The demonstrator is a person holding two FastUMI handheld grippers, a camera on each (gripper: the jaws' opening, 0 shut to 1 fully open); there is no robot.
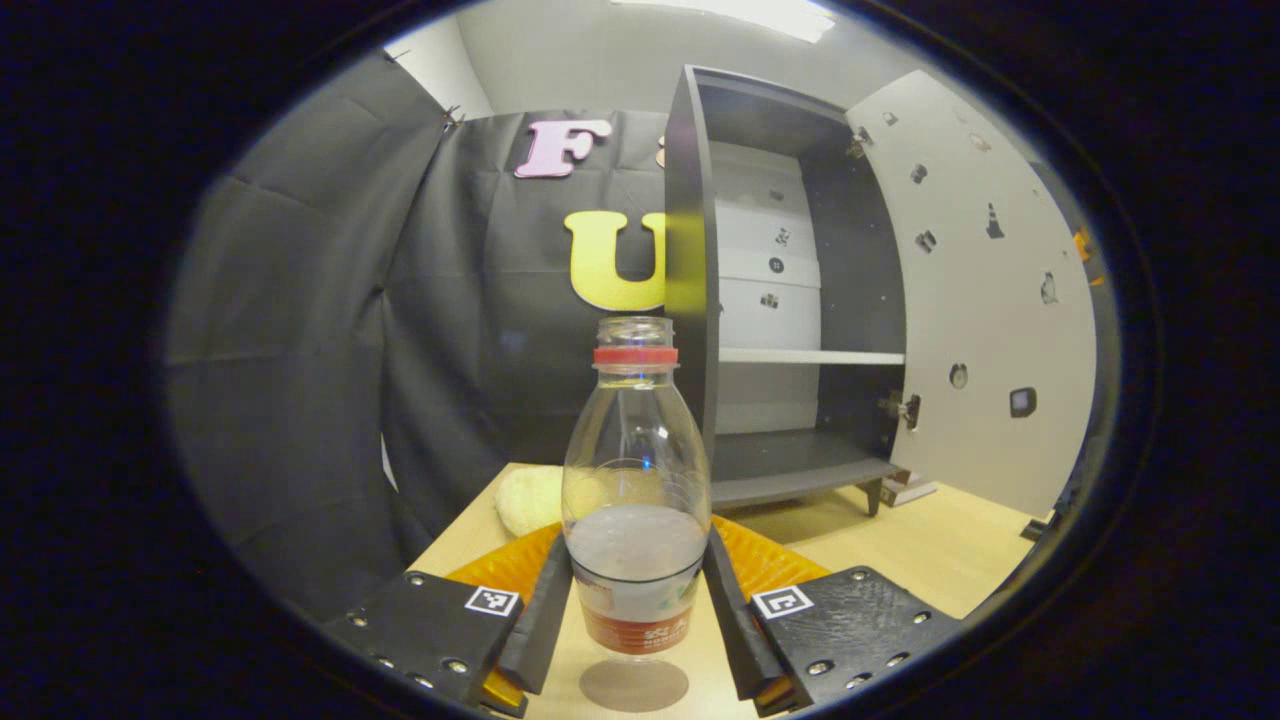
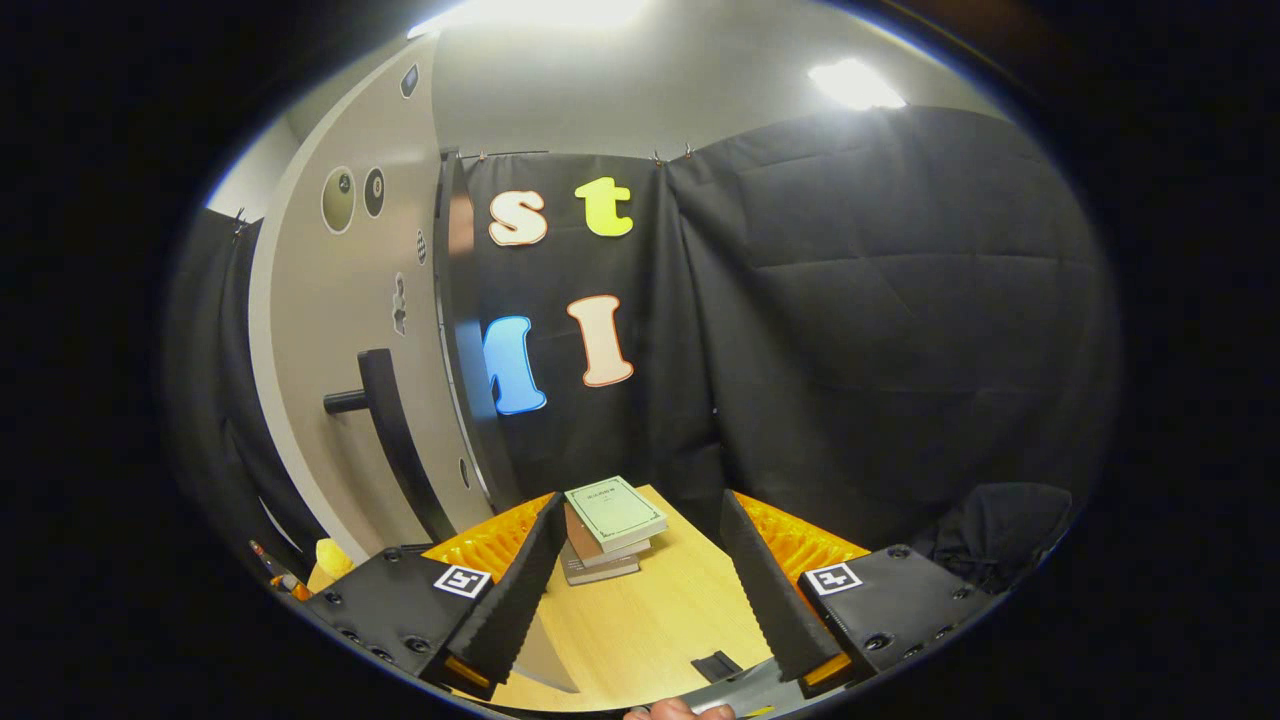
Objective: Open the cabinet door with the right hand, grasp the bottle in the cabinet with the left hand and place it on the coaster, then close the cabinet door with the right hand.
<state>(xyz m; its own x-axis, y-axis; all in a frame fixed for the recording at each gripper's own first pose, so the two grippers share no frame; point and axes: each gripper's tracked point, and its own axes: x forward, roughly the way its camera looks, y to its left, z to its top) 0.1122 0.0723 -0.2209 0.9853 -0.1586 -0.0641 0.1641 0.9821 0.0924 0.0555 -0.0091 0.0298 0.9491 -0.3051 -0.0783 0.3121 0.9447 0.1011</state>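
Pinching the clear, rounded plastic bottle (image 1: 636, 480), my left gripper (image 1: 636, 590) holds it above a flat round coaster (image 1: 633, 685) on the wooden table (image 1: 930, 550). My right gripper (image 2: 640, 570) is spread near the smooth cabinet door (image 2: 330, 400).

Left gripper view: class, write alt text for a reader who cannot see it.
The left tool grips a clear bottle with no cap and a red neck ring, above a round coaster on a wooden table. Behind stands an open cabinet, its pale door swung right.
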